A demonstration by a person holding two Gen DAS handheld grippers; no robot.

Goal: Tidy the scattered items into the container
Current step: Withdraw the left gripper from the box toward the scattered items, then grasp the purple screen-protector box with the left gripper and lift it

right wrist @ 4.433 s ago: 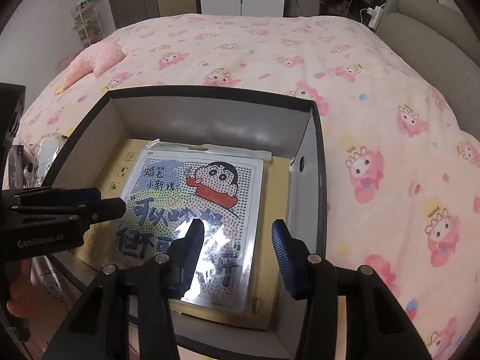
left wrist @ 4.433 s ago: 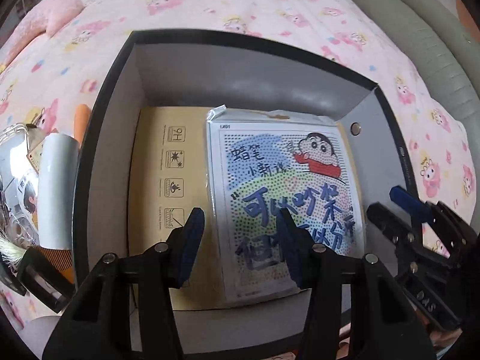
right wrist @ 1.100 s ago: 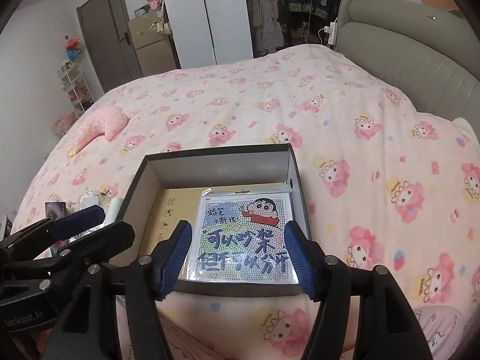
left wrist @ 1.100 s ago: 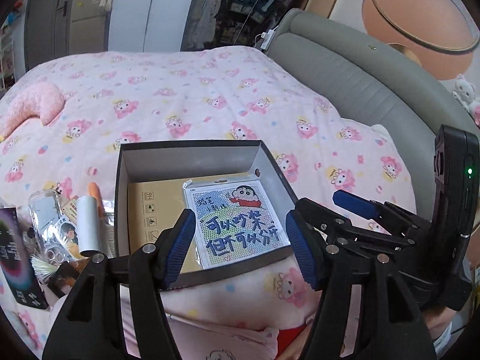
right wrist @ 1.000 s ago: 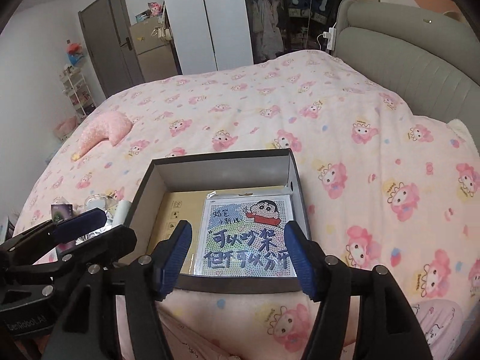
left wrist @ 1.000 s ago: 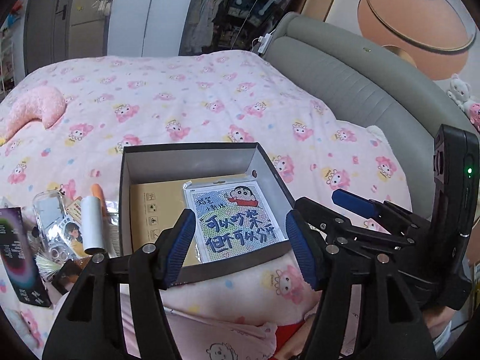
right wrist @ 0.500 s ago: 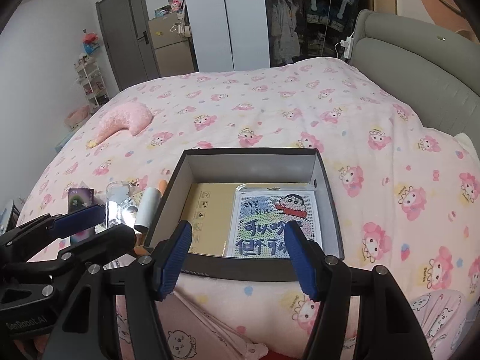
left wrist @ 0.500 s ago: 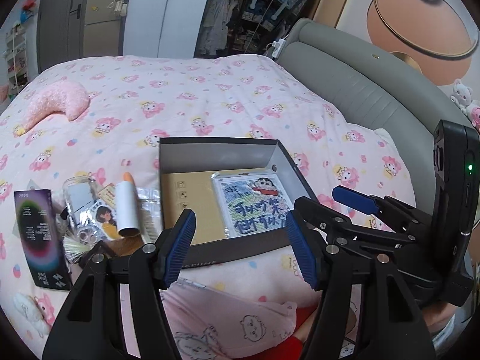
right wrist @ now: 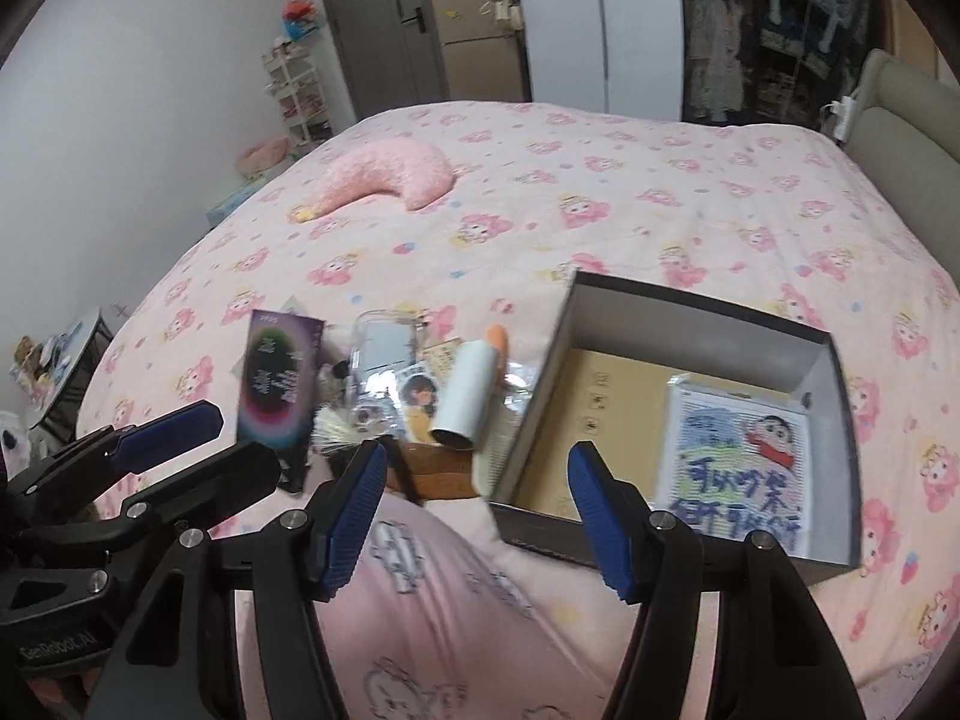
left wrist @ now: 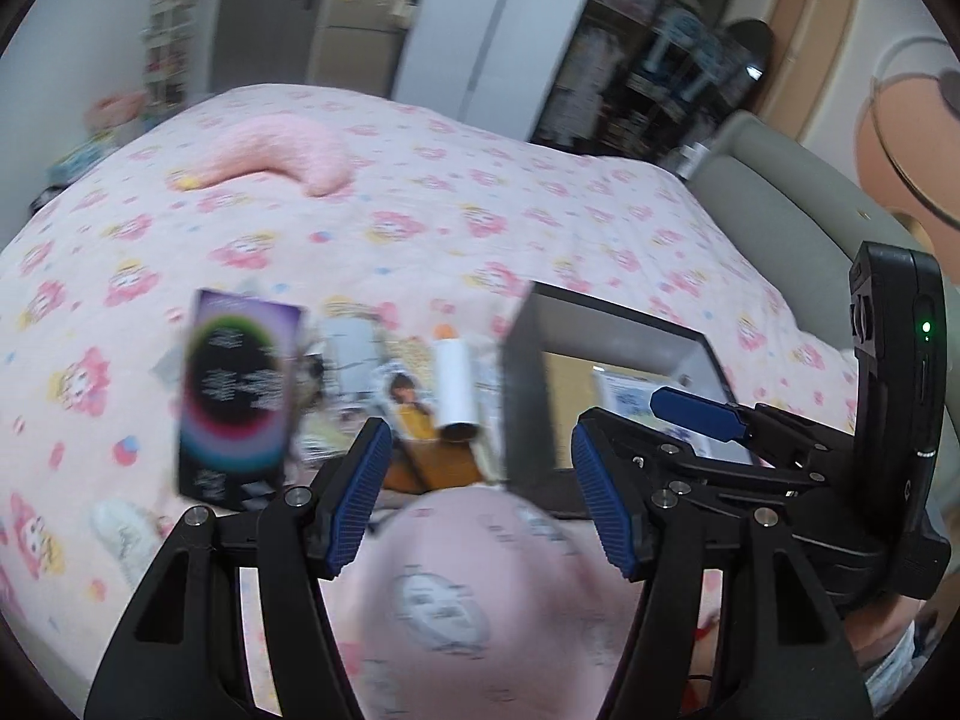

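A dark open box lies on the pink bedspread, holding a cartoon bead-art sheet on a tan card. Left of it lies a cluster of loose items: a purple-black packet, a clear plastic case, a white tube with an orange cap and a small picture card. In the left wrist view the packet, the tube and the box appear blurred. My left gripper and right gripper both hang open and empty above a knee in pink pyjamas.
A pink crescent cushion lies further back on the bed. A grey padded headboard runs along the right. A wardrobe and shelves stand beyond the bed. The right gripper's body sits close at the left view's right side.
Both grippers have pulled back from the box and swung left, so the scattered items now sit ahead of them and the box lies to the right. Both stayed open.
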